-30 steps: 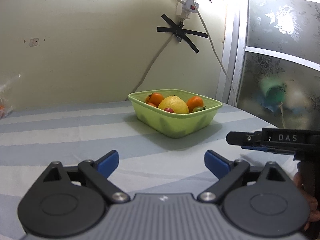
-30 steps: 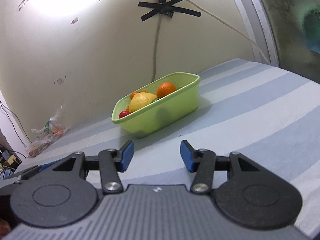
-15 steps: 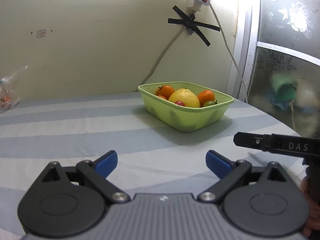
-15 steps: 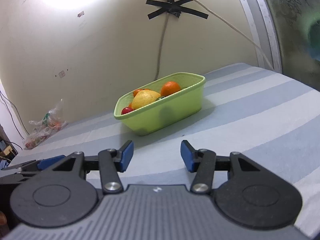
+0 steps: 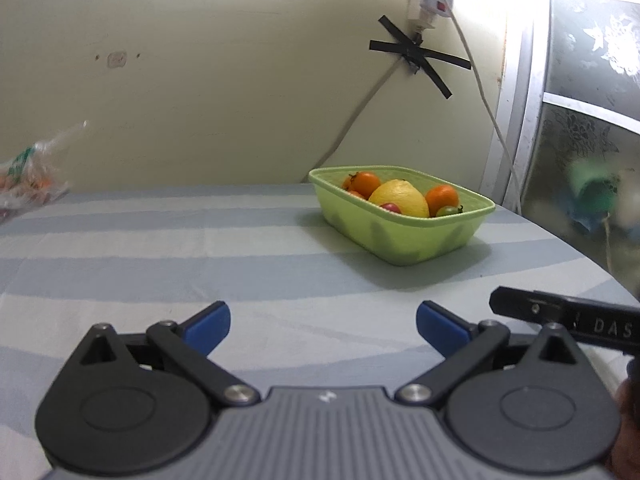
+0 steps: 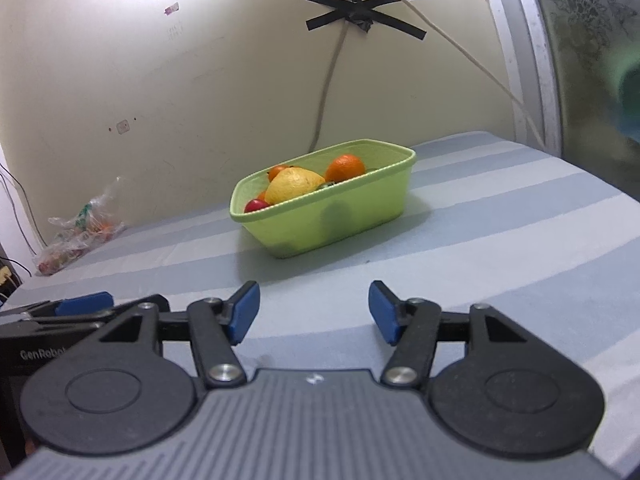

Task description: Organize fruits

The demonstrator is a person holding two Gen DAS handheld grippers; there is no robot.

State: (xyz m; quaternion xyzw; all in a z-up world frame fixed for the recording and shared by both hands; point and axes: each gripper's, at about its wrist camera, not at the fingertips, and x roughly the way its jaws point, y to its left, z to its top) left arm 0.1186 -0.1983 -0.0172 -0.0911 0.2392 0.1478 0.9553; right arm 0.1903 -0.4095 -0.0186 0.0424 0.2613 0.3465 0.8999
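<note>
A light green basket (image 5: 416,240) (image 6: 360,216) stands on the striped cloth near the wall. It holds a large yellow lemon (image 5: 399,199) (image 6: 294,183), oranges (image 5: 442,196) (image 6: 345,168) and small tomatoes (image 5: 391,207) (image 6: 256,205). My left gripper (image 5: 322,326) hovers well short of the basket, its jaws opening wide with nothing between them. My right gripper (image 6: 314,312) is also short of the basket, its jaws opening and empty. Each gripper shows at the other view's edge.
A clear plastic bag (image 6: 76,236) (image 5: 28,184) with colourful contents lies at the far left by the wall. A cable (image 6: 328,80) taped to the wall hangs behind the basket. A frosted glass door (image 5: 584,120) borders the right side.
Both pairs of jaws have widened, the right clearly more. Both views have rolled slightly, shifting the basket in frame; neither gripper has moved closer to it.
</note>
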